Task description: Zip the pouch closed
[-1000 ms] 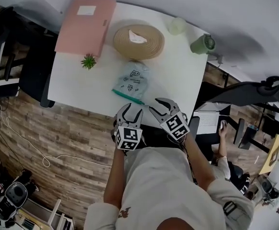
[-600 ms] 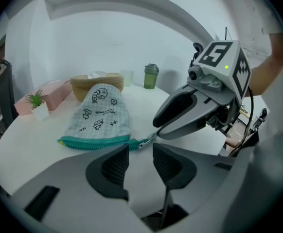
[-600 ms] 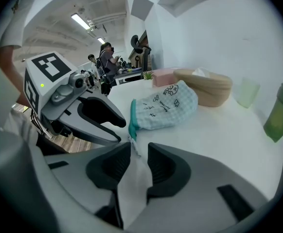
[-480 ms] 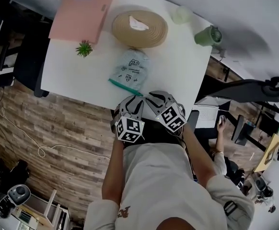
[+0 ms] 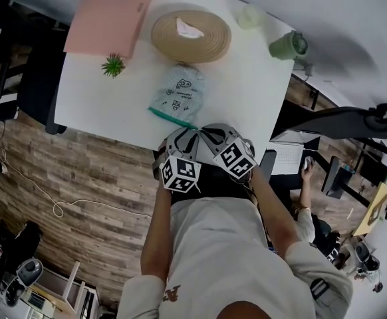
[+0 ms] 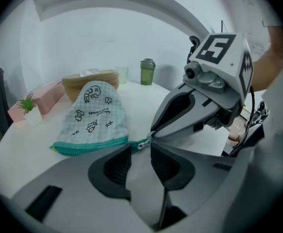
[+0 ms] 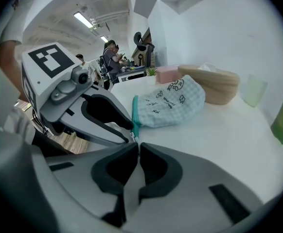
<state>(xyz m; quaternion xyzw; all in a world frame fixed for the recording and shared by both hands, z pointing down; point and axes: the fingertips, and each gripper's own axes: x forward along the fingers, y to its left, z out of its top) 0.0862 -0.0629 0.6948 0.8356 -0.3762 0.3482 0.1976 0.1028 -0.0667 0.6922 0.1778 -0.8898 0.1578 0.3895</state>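
Item: pale blue-green checked fabric pouch (image 5: 179,93) with black cartoon prints, lying flat at the near edge of a white table (image 5: 240,92), its teal zipper (image 6: 90,146) running along the side facing the person. The small metal zipper pull (image 6: 143,143) sat at the zipper's right-hand end, just off the pouch corner. Right gripper (image 7: 137,144): jaws pressed almost together, only a thin slit between them, the tips pinched on the zipper pull. Left gripper (image 6: 140,148): jaws a narrow gap apart, clamping nothing, the tips just short of the teal zipper end, with the pouch at 12 o'clock from them. The two grippers met tip to tip at the table edge, the right at 3 o'clock of the left. Also on the table, placed from the pouch: round tan woven container (image 5: 213,42) at 12 o'clock; pink flat folder (image 5: 110,12) at 11 o'clock; small green potted plant (image 5: 113,65) at 10 o'clock; translucent pale cup (image 5: 250,16) at 1 o'clock; green lidded tumbler (image 5: 288,46) at 2 o'clock.
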